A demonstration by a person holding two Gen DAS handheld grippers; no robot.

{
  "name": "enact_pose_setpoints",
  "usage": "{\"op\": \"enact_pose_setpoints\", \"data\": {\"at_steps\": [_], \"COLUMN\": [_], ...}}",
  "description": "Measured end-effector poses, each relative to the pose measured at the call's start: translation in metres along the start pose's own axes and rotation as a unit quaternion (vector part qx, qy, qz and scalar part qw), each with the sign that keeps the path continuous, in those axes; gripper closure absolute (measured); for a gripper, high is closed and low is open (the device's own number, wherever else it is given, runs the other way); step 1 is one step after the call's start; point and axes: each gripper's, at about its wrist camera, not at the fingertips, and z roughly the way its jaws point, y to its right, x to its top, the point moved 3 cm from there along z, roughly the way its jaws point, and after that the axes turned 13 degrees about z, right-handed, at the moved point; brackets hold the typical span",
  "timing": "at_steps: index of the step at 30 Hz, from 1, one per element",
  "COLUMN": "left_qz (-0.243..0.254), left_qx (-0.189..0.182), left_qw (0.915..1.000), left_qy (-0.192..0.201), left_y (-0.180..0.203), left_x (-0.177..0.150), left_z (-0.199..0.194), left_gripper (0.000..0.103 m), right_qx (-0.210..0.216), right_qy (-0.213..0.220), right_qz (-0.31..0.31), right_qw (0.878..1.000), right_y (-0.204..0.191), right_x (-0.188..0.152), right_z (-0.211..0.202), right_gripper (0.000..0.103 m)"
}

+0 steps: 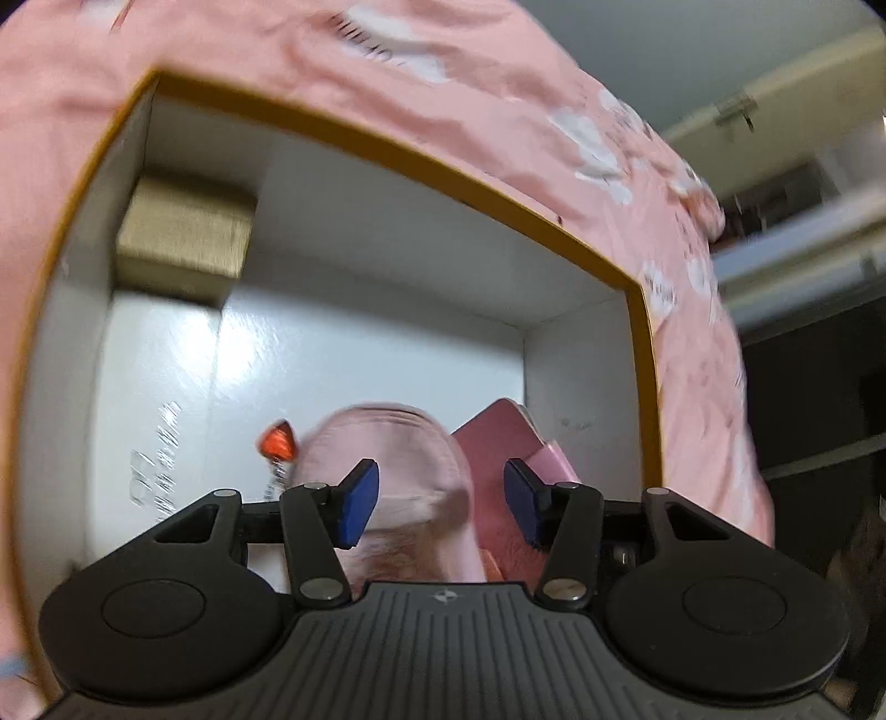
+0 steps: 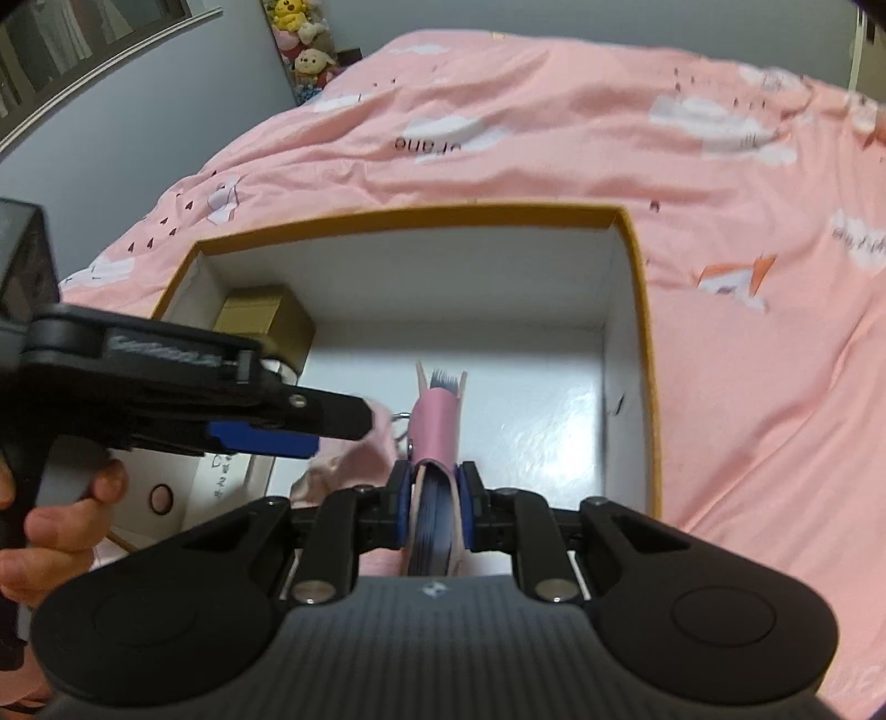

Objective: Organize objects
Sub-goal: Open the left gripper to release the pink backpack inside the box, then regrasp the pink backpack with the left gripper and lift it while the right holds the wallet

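Note:
An open box with an orange rim [image 1: 387, 149] [image 2: 443, 213] and white inside lies on a pink bed. A small gold box [image 1: 185, 232] [image 2: 266, 318] sits in its far left corner. My right gripper [image 2: 434, 498] is shut on a pink notebook [image 2: 437, 426] [image 1: 498, 443] with blue page edges, held upright over the box floor. My left gripper [image 1: 440, 501] [image 2: 338, 435] is open inside the box. A soft pink pouch [image 1: 398, 448] [image 2: 365, 459] lies between its blue pads, with a gap at the right pad. A red heart charm [image 1: 277, 441] lies just left of the pouch.
The pink bedspread [image 2: 554, 155] with white cloud prints surrounds the box. Stuffed toys [image 2: 302, 50] stand by the wall at the back left. A person's hand [image 2: 50, 509] holds the left gripper's handle. Dark shelving [image 1: 819, 387] stands beyond the bed's right edge.

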Motion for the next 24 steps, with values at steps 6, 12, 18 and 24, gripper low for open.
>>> {"op": "enact_pose_setpoints", "data": {"at_steps": [6,12,18,24], "left_qz": [0.209,0.273,0.195,0.124], "left_qx": [0.057,0.086,0.096,0.062], "left_qw": [0.9745,0.9507,0.961,0.9758], "left_qy": [-0.059,-0.12,-0.172,-0.169], "left_y": [0.026,0.033,0.012,-0.002], "left_x": [-0.006,-0.006,-0.006,-0.01], "left_z": [0.001,0.022,0.039,0.048], "left_gripper": [0.046,0.05,0.042,0.053], "right_qx": [0.002,0.006,0.017,0.016], "right_qy": [-0.018,-0.022,-0.026,-0.022], "right_qz": [0.012,0.009,0.013,0.008], "right_qw": [1.0,1.0,0.999,1.0], "right_y": [0.003,0.002,0.003,0.006], "right_x": [-0.006,-0.007,-0.008,-0.008], "right_z": [0.011,0.011,0.014,0.014], "right_gripper": [0.085,0.085,0.085,0.085]}}
